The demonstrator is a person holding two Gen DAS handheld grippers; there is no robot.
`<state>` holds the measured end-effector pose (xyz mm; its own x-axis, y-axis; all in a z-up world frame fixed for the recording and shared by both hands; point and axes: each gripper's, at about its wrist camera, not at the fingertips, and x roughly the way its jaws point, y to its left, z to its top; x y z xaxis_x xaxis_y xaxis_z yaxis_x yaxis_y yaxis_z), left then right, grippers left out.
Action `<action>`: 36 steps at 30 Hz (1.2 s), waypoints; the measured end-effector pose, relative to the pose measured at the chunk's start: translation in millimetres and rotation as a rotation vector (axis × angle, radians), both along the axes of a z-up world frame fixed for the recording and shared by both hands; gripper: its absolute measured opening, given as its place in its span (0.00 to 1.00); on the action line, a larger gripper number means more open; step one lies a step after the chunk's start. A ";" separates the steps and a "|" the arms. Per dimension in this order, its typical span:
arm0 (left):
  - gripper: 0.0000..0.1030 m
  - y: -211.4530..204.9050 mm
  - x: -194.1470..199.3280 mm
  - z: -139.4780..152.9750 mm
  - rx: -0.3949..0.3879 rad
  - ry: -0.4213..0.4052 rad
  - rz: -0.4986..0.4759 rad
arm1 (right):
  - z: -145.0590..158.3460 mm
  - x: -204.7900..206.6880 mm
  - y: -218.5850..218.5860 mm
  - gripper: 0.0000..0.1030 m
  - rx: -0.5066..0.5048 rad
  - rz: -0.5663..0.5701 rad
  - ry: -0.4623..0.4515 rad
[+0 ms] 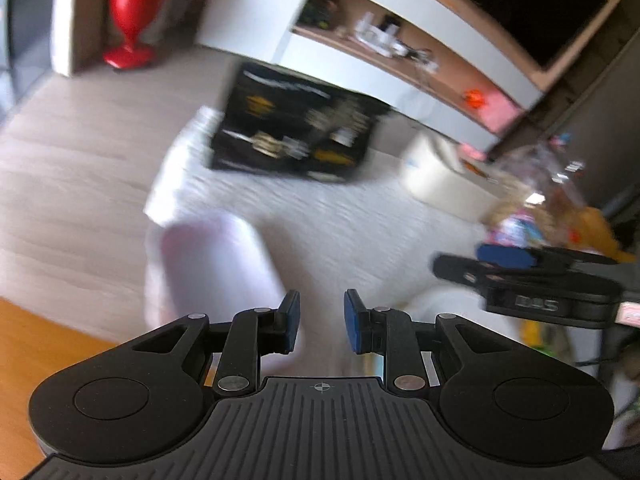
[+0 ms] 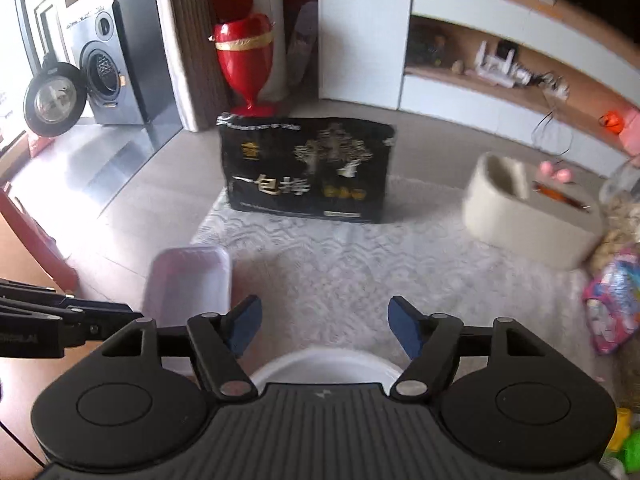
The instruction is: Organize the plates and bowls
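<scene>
A pale pink rectangular tray (image 2: 188, 280) lies on the white rug, left of centre; it also shows blurred in the left wrist view (image 1: 216, 264). A white round plate (image 2: 324, 368) lies right under my right gripper (image 2: 325, 330), which is open and empty above it. My left gripper (image 1: 322, 322) is open with a narrow gap and empty, just right of the pink tray. The left gripper shows at the left edge of the right wrist view (image 2: 60, 328). The right gripper shows at the right of the left wrist view (image 1: 532, 280).
A black printed package (image 2: 308, 168) stands at the rug's (image 2: 360, 248) far edge. A cream container (image 2: 528, 208) sits at the right, with colourful bags (image 2: 616, 300) beside it. A red vase (image 2: 244, 48), a washing machine (image 2: 100, 76) and white shelving (image 2: 480, 92) stand behind. Orange wood floor (image 1: 48, 352) lies left.
</scene>
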<state>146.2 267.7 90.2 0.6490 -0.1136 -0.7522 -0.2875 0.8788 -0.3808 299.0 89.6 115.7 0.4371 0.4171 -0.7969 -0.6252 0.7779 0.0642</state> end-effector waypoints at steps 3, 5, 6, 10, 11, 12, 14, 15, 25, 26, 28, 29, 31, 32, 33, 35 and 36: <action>0.26 26.7 3.6 -4.1 0.099 0.036 0.062 | -8.8 11.1 20.3 0.68 0.016 0.020 0.087; 0.26 43.8 10.1 -16.2 0.105 0.082 0.099 | -17.0 13.9 35.9 0.68 0.005 0.036 0.122; 0.26 50.3 14.3 -24.2 0.094 0.110 0.117 | -22.1 15.7 44.7 0.68 -0.009 0.039 0.134; 0.26 71.4 35.5 -58.0 0.037 0.208 0.141 | -46.7 20.6 82.1 0.62 -0.080 0.053 0.187; 0.26 75.2 40.4 -63.8 0.034 0.226 0.141 | -53.5 23.0 90.2 0.54 -0.089 0.052 0.211; 0.26 77.4 43.3 -68.2 0.036 0.242 0.142 | -60.8 26.0 97.6 0.49 -0.101 0.052 0.239; 0.26 81.2 48.4 -78.0 0.045 0.270 0.154 | -75.6 31.0 110.9 0.45 -0.127 0.051 0.281; 0.26 83.5 51.5 -82.2 0.052 0.284 0.163 | -81.3 31.9 116.0 0.45 -0.141 0.052 0.291; 0.28 67.6 69.0 -115.1 -0.049 0.369 0.038 | -141.4 43.8 140.5 0.39 -0.320 0.068 0.385; 0.27 65.6 70.5 -115.7 -0.061 0.365 0.030 | -142.7 43.3 138.9 0.34 -0.320 0.075 0.398; 0.26 62.6 72.8 -115.7 -0.080 0.353 0.032 | -142.0 42.9 134.5 0.28 -0.317 0.084 0.419; 0.25 61.4 74.3 -115.0 -0.079 0.345 0.038 | -140.4 42.5 132.2 0.26 -0.321 0.085 0.412; 0.20 57.7 76.7 -112.4 -0.082 0.325 0.037 | -135.5 43.8 126.1 0.24 -0.325 0.092 0.394; 0.20 57.0 79.9 -111.4 -0.094 0.319 0.032 | -132.4 46.0 122.9 0.23 -0.329 0.083 0.383; 0.19 55.6 85.1 -112.0 -0.108 0.313 0.029 | -129.4 49.2 118.9 0.23 -0.333 0.069 0.367; 0.19 51.0 95.8 -114.3 -0.103 0.320 0.025 | -126.0 56.5 113.6 0.23 -0.335 0.047 0.358; 0.19 47.6 101.4 -116.1 -0.089 0.334 0.020 | -126.4 60.5 110.6 0.23 -0.336 0.031 0.361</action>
<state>247.6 315.3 -25.9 0.3715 -0.1785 -0.9111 -0.4261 0.8391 -0.3381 359.4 200.2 -10.8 0.0996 0.1191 -0.9879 -0.6321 0.7743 0.0296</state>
